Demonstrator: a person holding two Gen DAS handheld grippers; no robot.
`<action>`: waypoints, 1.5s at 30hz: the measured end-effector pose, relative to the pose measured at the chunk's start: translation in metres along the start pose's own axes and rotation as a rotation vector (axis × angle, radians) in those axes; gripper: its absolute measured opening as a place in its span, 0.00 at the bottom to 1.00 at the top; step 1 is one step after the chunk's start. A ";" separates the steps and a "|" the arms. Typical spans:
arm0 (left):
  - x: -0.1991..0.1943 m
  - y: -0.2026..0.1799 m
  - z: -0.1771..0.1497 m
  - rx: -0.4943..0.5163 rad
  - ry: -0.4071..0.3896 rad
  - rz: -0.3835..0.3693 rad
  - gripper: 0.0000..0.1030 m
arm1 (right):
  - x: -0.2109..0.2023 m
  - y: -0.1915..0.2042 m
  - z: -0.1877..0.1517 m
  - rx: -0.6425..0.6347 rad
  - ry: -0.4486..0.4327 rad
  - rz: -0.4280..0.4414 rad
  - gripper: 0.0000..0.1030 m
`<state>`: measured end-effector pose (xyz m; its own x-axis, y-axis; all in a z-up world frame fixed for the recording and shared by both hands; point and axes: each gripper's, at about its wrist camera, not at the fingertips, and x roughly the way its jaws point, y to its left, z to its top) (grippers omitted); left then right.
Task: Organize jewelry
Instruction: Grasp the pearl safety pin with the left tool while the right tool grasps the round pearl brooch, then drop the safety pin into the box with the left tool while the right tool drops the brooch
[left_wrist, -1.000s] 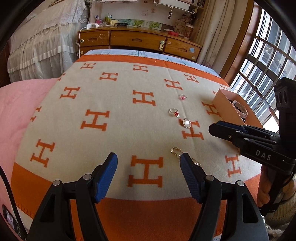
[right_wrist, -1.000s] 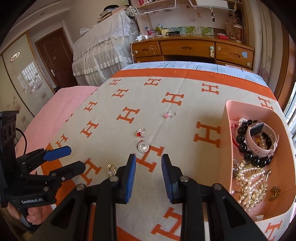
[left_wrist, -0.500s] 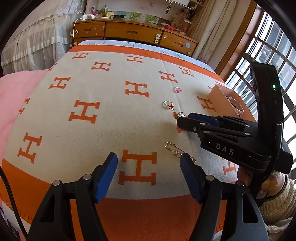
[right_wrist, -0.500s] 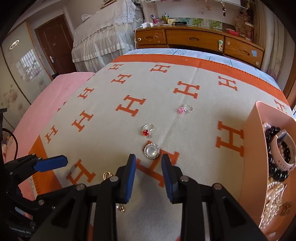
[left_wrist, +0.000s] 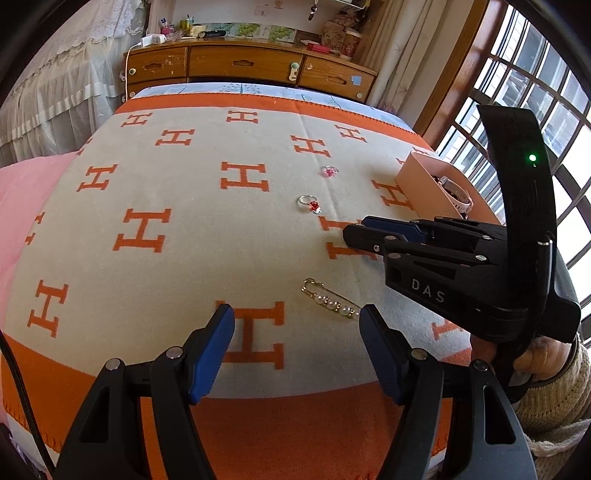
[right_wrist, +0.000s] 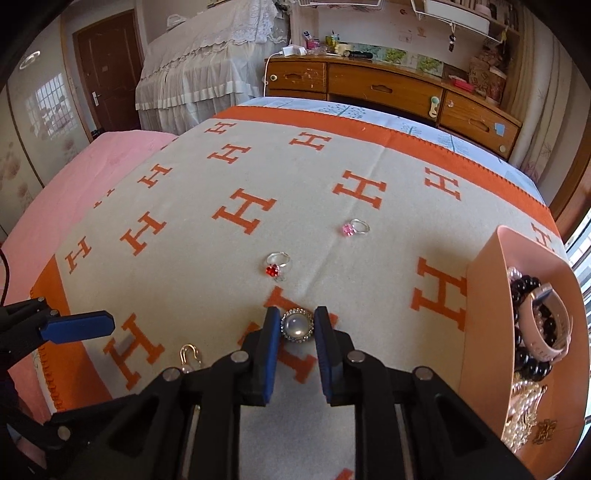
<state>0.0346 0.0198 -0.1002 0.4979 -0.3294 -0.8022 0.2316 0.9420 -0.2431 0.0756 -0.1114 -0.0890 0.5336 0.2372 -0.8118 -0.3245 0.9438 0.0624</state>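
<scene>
Blanket (right_wrist: 184, 258): right gripper (right_wrist: 295, 325) closing, seemingly touching brooch (right_wrist: 297, 326).

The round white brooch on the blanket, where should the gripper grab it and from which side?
Grip the round white brooch across its beaded rim, from above. It lies flat, so only the edges offer purchase. The right gripper already straddles it, jaws closing.

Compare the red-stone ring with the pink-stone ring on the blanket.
The red-stone ring lies nearer the right gripper; the pink-stone ring lies farther up the blanket. The red-stone ring's stone is deep red, the pink-stone ring's pale pink. Both have silver bands, lie loose and are untouched.
</scene>
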 end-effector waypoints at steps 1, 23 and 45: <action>0.002 -0.003 0.001 0.007 0.006 -0.006 0.66 | -0.004 -0.003 -0.002 0.015 -0.007 0.010 0.18; 0.043 -0.050 0.015 -0.005 0.150 0.030 0.05 | -0.093 -0.057 -0.037 0.174 -0.264 0.118 0.18; 0.001 -0.142 0.088 0.151 -0.034 -0.209 0.05 | -0.144 -0.136 -0.069 0.386 -0.418 -0.027 0.18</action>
<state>0.0757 -0.1197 -0.0191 0.4534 -0.5202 -0.7238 0.4536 0.8337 -0.3151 -0.0108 -0.2896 -0.0206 0.8270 0.2088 -0.5220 -0.0398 0.9479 0.3161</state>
